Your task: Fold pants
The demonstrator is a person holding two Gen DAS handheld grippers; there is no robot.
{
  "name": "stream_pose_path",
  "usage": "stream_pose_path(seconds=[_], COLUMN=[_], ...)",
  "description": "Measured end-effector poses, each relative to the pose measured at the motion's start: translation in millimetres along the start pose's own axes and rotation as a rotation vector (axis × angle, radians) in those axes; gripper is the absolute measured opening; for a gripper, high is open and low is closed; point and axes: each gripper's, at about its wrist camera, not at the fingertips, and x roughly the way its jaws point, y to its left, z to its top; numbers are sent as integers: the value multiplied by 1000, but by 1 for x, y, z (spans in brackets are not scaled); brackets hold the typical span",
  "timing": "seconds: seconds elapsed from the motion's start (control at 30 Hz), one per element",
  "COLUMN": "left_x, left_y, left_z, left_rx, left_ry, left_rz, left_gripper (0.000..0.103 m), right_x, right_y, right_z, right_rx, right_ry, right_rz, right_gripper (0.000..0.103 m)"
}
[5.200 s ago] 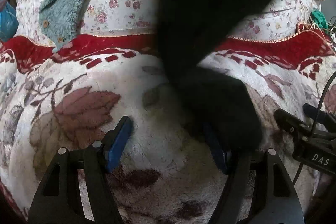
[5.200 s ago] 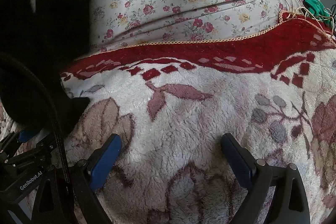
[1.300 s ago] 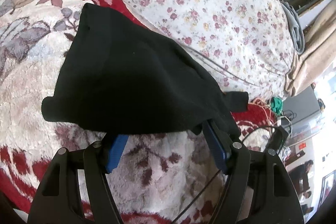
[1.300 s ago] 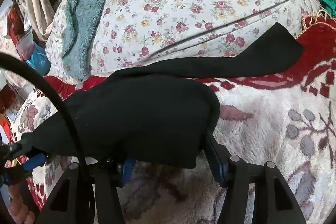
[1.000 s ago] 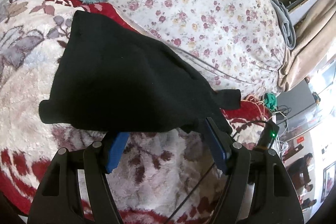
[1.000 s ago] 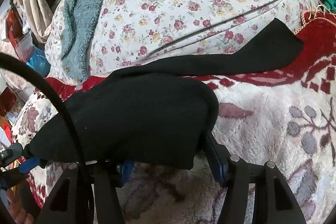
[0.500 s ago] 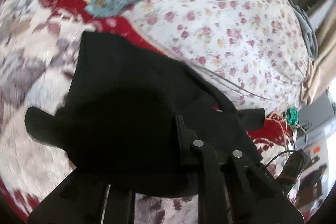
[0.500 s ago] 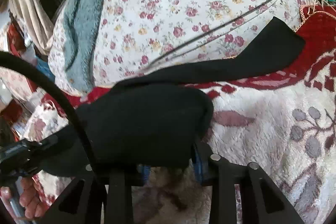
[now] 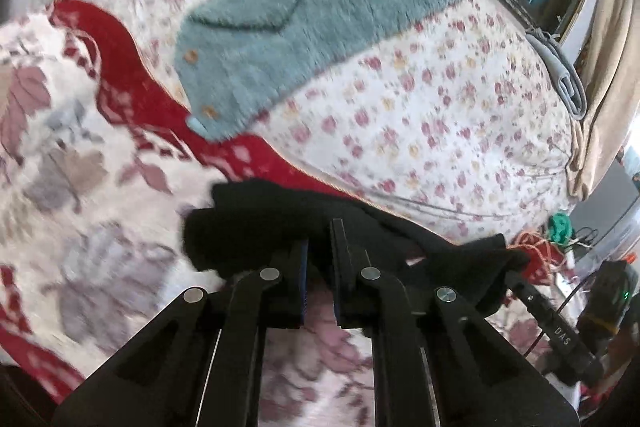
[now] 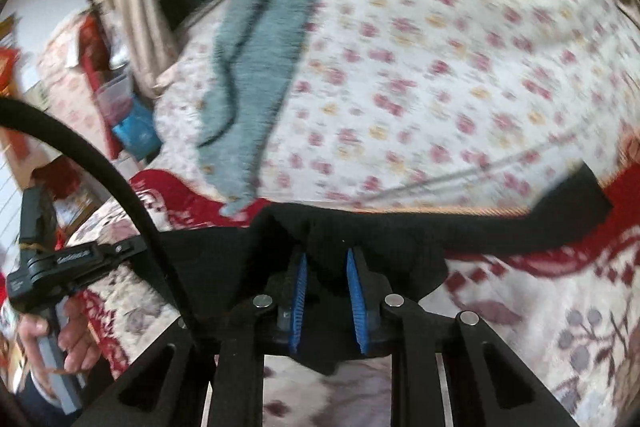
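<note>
While both views are smeared with motion blur, the left gripper (image 9: 318, 259) is pinching the black pants (image 9: 256, 223), its 2 fingers drawn close together with dark fabric bunched between and over their tips at 12 o'clock of the tool. The right gripper (image 10: 326, 275) is likewise gripping the pants (image 10: 360, 239), with a fold of black cloth hanging down between its 2 blue pads (image 10: 354, 291), which are standing narrowly apart around it. From that grip the garment is stretching out toward 3 o'clock, where 1 leg end (image 10: 572, 207) is lying flat on the red border of the fleece blanket (image 10: 540, 307). In the left view the cloth is trailing toward 4 o'clock, reaching the other tool's black body there. The blanket, cream with mauve leaves, is spreading under both tools. Beyond it, toward 12 o'clock, a floral quilt (image 9: 440, 107) is filling the view, and a teal fuzzy cardigan (image 9: 300, 27) with small buttons is lying on it at 11 o'clock. At 8 o'clock in the right view, the person's left hand (image 10: 68, 339) is wrapping around its tool's handle.
</note>
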Motion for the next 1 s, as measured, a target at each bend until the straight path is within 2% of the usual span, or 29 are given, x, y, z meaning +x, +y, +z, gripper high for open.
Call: stream_pose_path(seconds=[0.1, 0.27, 0.4, 0.5, 0.57, 0.7, 0.87, 1.0], left_x=[10, 47, 57, 58, 60, 63, 55, 38], left_y=[11, 42, 57, 57, 58, 54, 47, 37], left_z=[-6, -35, -52, -57, -58, -59, -59, -58], left_rx=[20, 2, -25, -8, -13, -22, -35, -22], left_ry=[31, 111, 145, 151, 156, 160, 164, 131], left_rz=[46, 171, 201, 226, 220, 212, 175, 172], left_gripper=[8, 8, 8, 8, 8, 8, 9, 9], right_x=[18, 69, 100, 80, 57, 38, 49, 72], right_y=[16, 31, 36, 26, 11, -13, -17, -15], right_z=[-4, -30, -57, -63, -68, -81, -88, -85], right_rx=[-33, -38, -40, -11, 4, 24, 51, 62], right_ry=[30, 183, 302, 263, 231, 254, 277, 276], right_rz=[5, 65, 73, 79, 45, 4, 9, 6], right_gripper=[19, 18, 18, 20, 23, 50, 50, 50])
